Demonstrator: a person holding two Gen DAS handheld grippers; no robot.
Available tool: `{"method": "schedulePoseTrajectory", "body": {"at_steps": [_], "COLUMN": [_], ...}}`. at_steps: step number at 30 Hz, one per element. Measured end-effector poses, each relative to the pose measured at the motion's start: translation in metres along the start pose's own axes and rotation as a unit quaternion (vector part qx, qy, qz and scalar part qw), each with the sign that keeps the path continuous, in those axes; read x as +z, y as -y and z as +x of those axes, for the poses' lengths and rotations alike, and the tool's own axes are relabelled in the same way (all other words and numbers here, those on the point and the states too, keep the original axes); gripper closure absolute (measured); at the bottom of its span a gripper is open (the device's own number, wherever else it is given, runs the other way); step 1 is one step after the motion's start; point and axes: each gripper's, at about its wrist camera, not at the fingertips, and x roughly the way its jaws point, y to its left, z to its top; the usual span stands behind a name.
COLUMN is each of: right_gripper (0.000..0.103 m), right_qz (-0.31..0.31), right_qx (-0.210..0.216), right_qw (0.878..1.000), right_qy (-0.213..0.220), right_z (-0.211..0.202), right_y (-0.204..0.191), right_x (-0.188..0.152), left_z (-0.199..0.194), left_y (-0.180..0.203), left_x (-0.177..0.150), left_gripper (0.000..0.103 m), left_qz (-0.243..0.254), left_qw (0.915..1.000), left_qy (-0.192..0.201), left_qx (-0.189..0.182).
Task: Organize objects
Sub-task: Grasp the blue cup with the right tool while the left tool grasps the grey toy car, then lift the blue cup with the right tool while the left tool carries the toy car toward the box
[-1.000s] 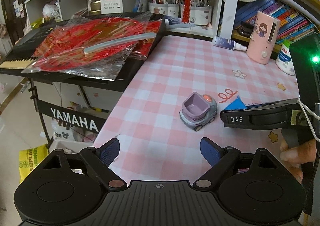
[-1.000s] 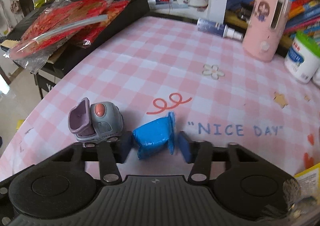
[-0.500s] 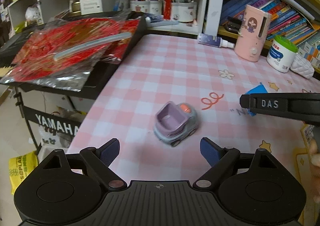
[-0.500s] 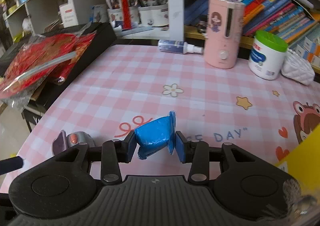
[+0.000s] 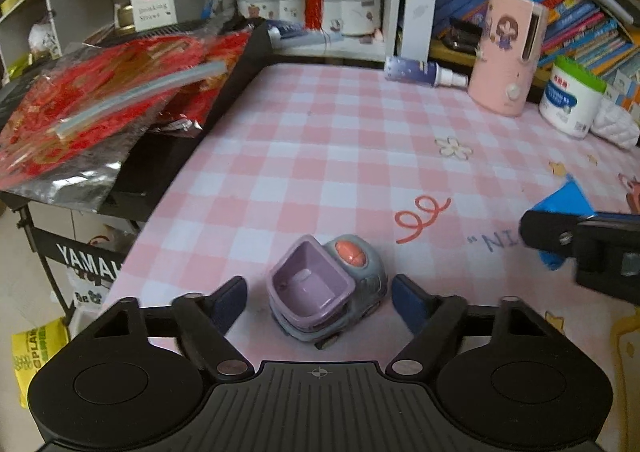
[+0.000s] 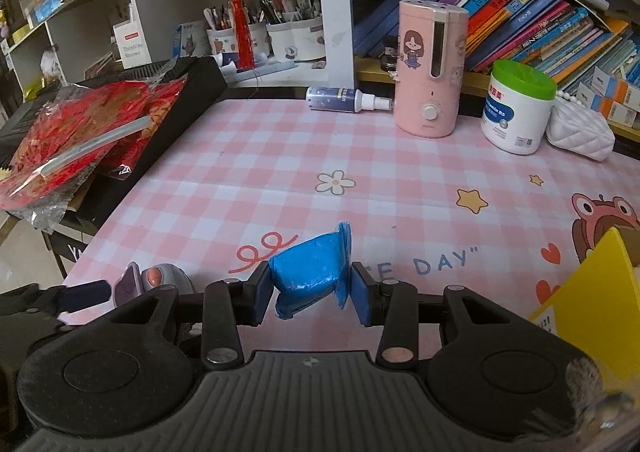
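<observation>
A small grey toy truck with a lilac bin and an orange dome stands on the pink checked tablecloth, near its left edge. My left gripper straddles the truck and its jaws are closing. A gap remains at the left pad, while the right pad is almost on the cab. My right gripper is shut on a crumpled blue packet, held above the cloth. In the right wrist view the truck shows at lower left. The packet also shows at the right edge of the left wrist view.
Along the back stand a pink humidifier, a white jar with a green lid, a spray bottle and a white quilted pouch. A yellow box is close on the right. A black keyboard with red packets adjoins the table's left edge.
My left gripper came forward and down until its fingers stood on either side of the truck, and its jaws narrowed. My right gripper lifted the blue packet off the cloth and away from the truck.
</observation>
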Motion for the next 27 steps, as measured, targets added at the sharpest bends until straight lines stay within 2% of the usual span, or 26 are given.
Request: {"method": "schedulePoseTrajectory", "body": {"at_steps": [2,5,12,27], "right_gripper": [0.064,0.064,0.064,0.065], "right_qz": [0.005,0.012,0.006,-0.023], "right_qx": [-0.001,-0.003,0.003,0.04], "right_qw": [1.0,1.0,1.0,0.999], "right_qy": [-0.002,-0.005,-0.009,-0.026], "right_z": [-0.002,-0.006,-0.023,-0.089], "right_y": [0.002,0.004,-0.001,-0.023], "right_x": [-0.001,-0.003,-0.014,-0.061], "left_z": [-0.001,-0.008,-0.051,-0.154], "left_y": [0.0,-0.004,-0.016,-0.049], "left_x": [0.0,-0.001,-0.009,-0.068], "left_gripper": [0.043,0.043,0.043,0.043], "left_qz": [0.0,-0.006,-0.015,-0.051], "left_qw": [1.0,0.9999,0.999,0.9956], "left_qy": [0.004,0.007,0.033,0.061], "left_qx": [-0.003,-0.01,-0.025,-0.05]}}
